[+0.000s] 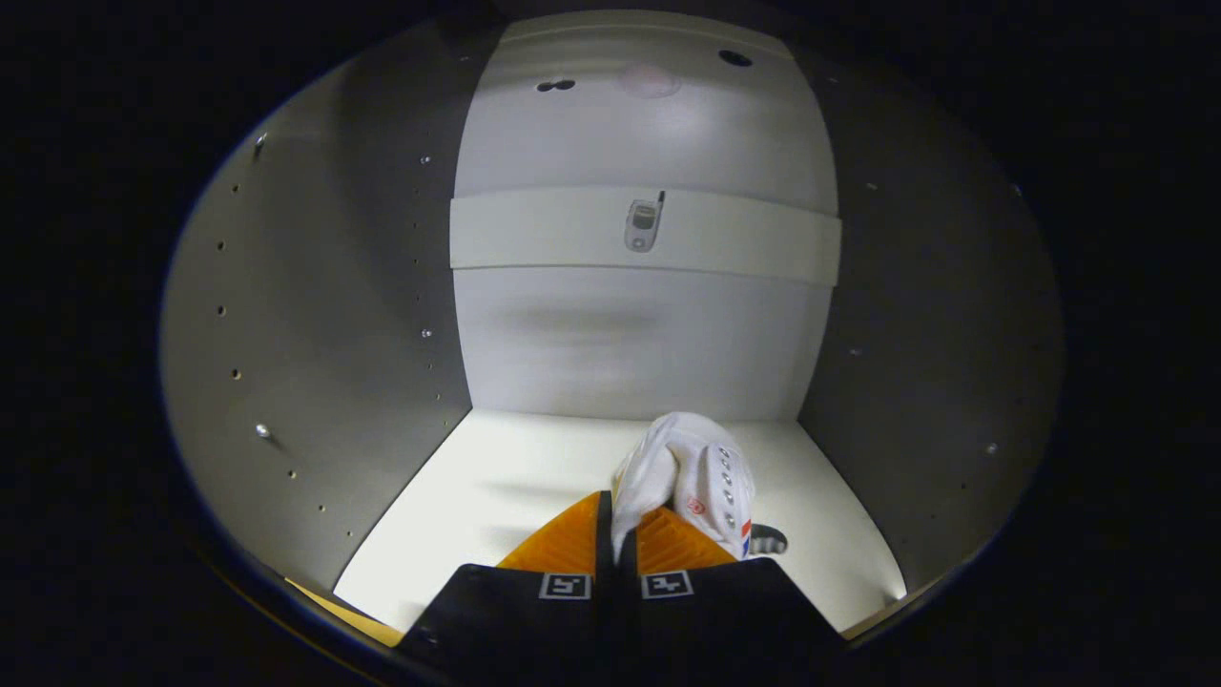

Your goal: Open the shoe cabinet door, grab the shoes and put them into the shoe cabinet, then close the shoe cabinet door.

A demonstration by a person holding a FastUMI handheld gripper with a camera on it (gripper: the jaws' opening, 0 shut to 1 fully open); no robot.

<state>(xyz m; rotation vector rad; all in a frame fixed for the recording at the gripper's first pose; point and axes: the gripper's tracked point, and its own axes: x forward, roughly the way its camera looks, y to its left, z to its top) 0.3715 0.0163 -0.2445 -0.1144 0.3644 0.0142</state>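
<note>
I am looking into the open shoe cabinet (pixel 315 382), a white box with grey-lit side walls full of small peg holes. My gripper (pixel 618 534) reaches inside just above the cabinet floor (pixel 496 487). Its two fingers are shut on the edge of a white shoe (pixel 692 472), pinching the fabric between them. The shoe has a row of metal eyelets and a small red and blue mark on its side. It hangs just ahead and to the right of the fingertips, low over the floor; I cannot tell whether it touches it.
A white rail (pixel 763 243) crosses the back wall at mid height, with a small phone-shaped sticker (pixel 644 224) on it. Dark holes (pixel 734 58) show near the cabinet's top. The wooden front lip of the floor (pixel 362 620) lies below the gripper.
</note>
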